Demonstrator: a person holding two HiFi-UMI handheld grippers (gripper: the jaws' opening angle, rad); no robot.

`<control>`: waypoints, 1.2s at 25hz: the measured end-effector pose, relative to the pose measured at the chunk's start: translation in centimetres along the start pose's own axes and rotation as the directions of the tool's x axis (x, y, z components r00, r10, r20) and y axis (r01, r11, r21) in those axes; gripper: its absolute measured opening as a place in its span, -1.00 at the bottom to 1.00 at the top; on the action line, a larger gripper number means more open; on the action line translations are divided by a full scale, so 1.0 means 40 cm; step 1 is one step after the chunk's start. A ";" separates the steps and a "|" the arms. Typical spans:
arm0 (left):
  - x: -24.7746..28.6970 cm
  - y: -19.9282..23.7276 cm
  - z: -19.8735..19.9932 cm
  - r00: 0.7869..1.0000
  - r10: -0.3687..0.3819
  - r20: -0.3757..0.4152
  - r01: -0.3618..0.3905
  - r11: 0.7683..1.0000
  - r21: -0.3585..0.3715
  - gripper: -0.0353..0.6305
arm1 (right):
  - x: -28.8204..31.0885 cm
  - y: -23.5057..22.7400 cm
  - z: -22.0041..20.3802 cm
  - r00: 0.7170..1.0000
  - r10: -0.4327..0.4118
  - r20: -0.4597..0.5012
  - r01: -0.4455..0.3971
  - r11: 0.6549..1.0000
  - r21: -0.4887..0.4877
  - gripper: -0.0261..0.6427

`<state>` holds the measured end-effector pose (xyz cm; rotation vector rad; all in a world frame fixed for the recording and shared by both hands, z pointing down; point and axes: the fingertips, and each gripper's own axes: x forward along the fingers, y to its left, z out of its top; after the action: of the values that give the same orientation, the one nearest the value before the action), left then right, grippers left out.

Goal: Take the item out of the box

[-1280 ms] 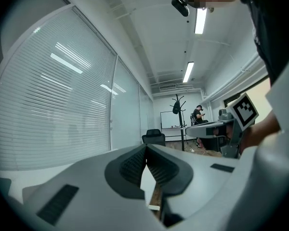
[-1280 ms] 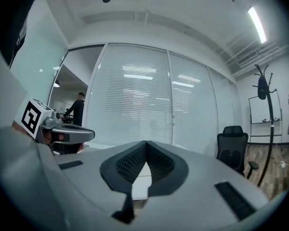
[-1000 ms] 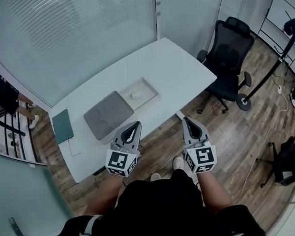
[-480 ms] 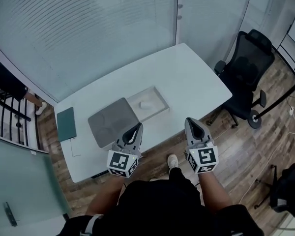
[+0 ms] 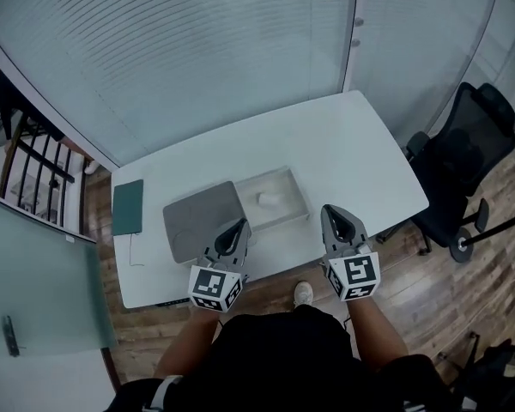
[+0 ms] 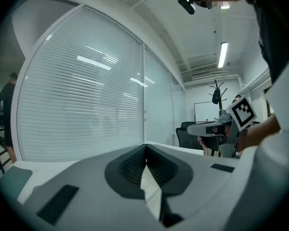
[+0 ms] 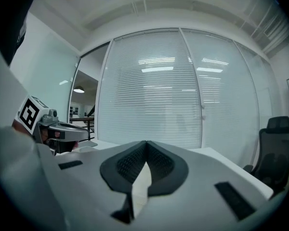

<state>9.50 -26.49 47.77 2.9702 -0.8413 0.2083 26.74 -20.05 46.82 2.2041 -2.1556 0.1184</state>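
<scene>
Task not yet begun: the small white rounded item (image 5: 264, 199) lies inside the open shallow grey box (image 5: 302, 197) on the white bench (image 5: 343, 144), while the left tongs (image 5: 239, 222) and right tongs (image 5: 330, 209), both closed and empty, hover short of it at the bench's near edge.

The box (image 5: 301, 197) is a shallow, pale rectangular tray, open at the top, with low walls and a light floor. It lies flat on the white table (image 5: 352, 144), near the table's front edge and about midway along it, its long sides slanted a little against that edge. Its left end lies against a flat grey slab (image 5: 202, 220). The item (image 5: 265, 199) is a small, white, rounded lump resting on the box's floor, in its left half. Its finer shape is too small to tell.
</scene>
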 end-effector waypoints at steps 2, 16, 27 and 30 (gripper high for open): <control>0.009 0.015 -0.003 0.999 0.047 -0.009 -0.047 0.999 0.001 -0.86 | 0.033 -0.002 -0.006 0.999 0.047 -0.011 -0.047 0.999 -0.007 -0.90; 0.043 0.098 -0.035 0.953 0.299 -0.047 -0.300 0.954 -0.006 -0.86 | 0.223 0.077 -0.156 0.864 0.434 -0.255 -0.467 0.880 -0.085 -0.90; 0.044 0.149 -0.054 0.945 0.318 -0.076 -0.321 0.947 -0.027 -0.86 | 0.303 0.167 -0.264 0.724 0.529 -0.443 -0.630 0.769 -0.112 -0.60; 0.036 0.164 -0.052 0.946 0.318 -0.068 -0.321 0.947 -0.031 -0.86 | 0.323 0.195 -0.313 0.678 0.530 -0.510 -0.665 0.738 -0.117 -0.38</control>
<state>7.03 -32.64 50.10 2.7552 -1.2990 0.2892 19.01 -31.92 60.40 1.0785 -2.3261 0.2773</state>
